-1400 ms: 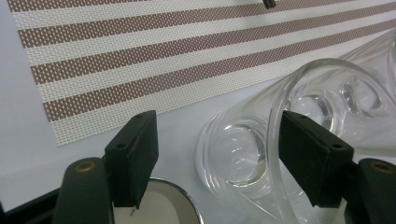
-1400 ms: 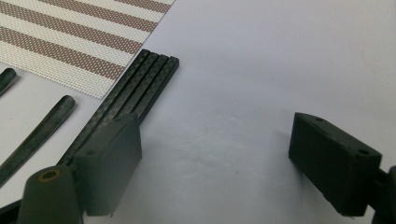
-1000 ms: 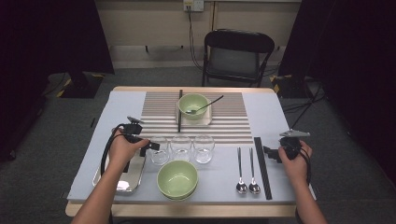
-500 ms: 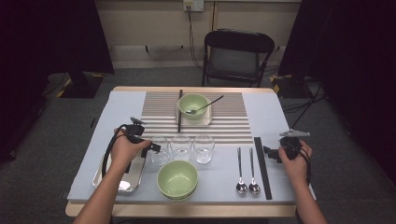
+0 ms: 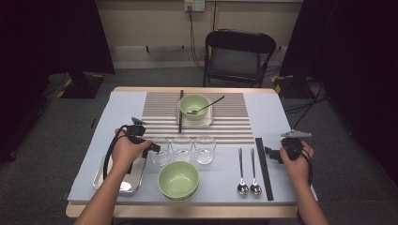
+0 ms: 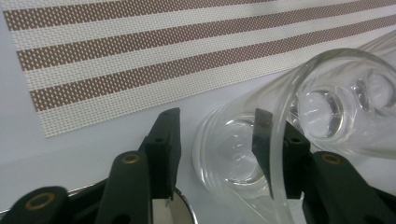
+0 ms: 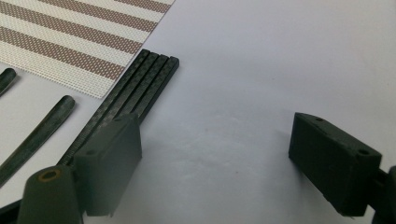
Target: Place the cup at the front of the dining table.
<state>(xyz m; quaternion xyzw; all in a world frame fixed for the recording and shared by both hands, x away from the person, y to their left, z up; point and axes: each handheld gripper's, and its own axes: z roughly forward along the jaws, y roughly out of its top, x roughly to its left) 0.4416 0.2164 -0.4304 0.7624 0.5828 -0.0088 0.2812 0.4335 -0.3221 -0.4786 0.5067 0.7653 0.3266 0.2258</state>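
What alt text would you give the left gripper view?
The left gripper straddles the rim of a clear glass, one black jaw inside and one outside, not yet closed. More glasses stand behind it, beside a striped placemat on the pale table.

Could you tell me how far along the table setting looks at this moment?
Done: one green bowl with a utensil sits on the striped mat. In hand: the left gripper has its open jaws straddling the wall of the leftmost glass, not yet lifted. Left: two more glasses, the stacked bowls and spoons; the right gripper waits open.
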